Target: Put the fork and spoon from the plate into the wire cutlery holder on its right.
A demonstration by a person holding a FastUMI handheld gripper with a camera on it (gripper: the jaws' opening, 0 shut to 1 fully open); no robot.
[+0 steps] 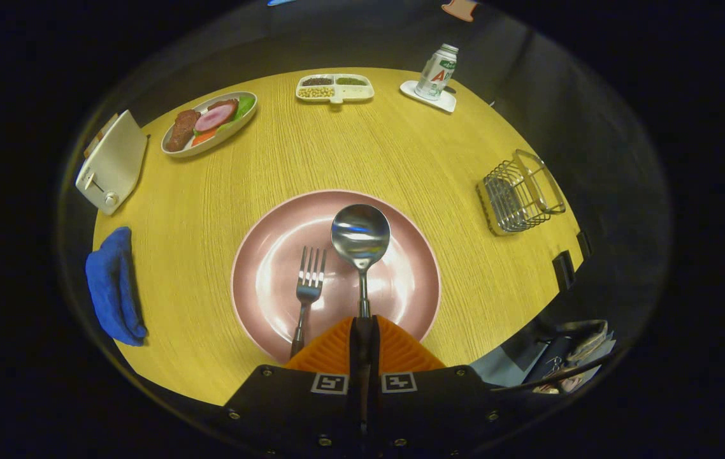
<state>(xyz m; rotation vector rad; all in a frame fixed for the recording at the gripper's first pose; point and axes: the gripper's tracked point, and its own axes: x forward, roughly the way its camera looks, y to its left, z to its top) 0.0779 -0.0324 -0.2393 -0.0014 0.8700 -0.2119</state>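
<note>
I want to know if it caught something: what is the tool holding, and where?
The tool is shut on the spoon, gripping its handle end; the bowl sticks out ahead over the plate.

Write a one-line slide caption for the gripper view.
Gripper shut on the spoon above the pink plate; fork remains there, wire holder waits right.

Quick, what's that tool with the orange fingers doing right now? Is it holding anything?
Tool: closed on the spoon's handle, over the plate.
</note>
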